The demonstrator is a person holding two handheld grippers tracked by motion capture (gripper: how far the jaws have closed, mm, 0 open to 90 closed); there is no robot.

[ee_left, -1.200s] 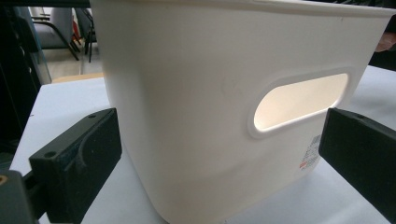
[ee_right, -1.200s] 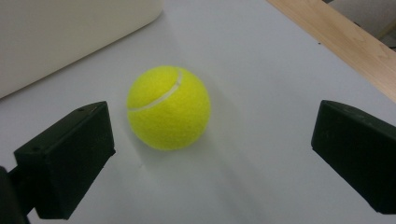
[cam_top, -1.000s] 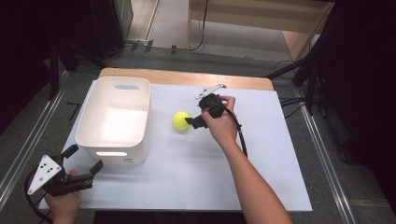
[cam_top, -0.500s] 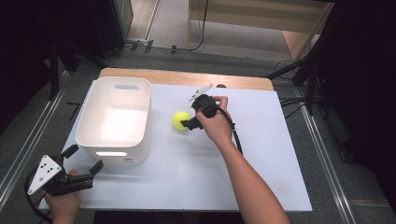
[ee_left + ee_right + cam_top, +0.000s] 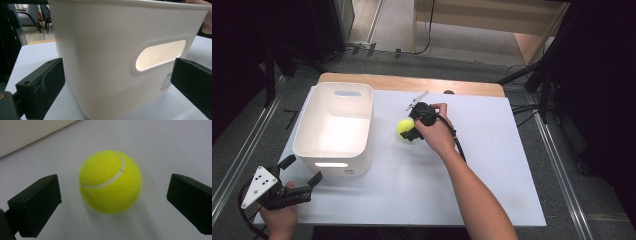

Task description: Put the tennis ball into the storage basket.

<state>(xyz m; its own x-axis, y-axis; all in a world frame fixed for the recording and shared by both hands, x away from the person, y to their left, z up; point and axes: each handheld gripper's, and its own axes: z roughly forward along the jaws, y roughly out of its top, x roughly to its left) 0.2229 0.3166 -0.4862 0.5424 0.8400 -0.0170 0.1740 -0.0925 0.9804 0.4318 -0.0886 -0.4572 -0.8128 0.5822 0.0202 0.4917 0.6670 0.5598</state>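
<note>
Right hand-held gripper (image 5: 411, 131) had closed in on the tennis ball (image 5: 404, 128), jaws wide, not touching. Left hand-held gripper (image 5: 302, 181) unmoved, open, empty, facing bin (image 5: 336, 156).

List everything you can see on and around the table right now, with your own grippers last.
Tennis ball: one, yellow-green, on the white sheet right of the bin, between the right gripper's open jaws, untouched.
Bin: one, white, handle slots, on the table's left half.
Table: one, white sheet over a wooden top whose far edge shows.
Cables: several, black, on the floor beyond the table.
Left gripper: black, grey plate on top, jaws open, at the near-left corner facing the bin.
Right gripper: black, jaws open either side of the ball.
</note>
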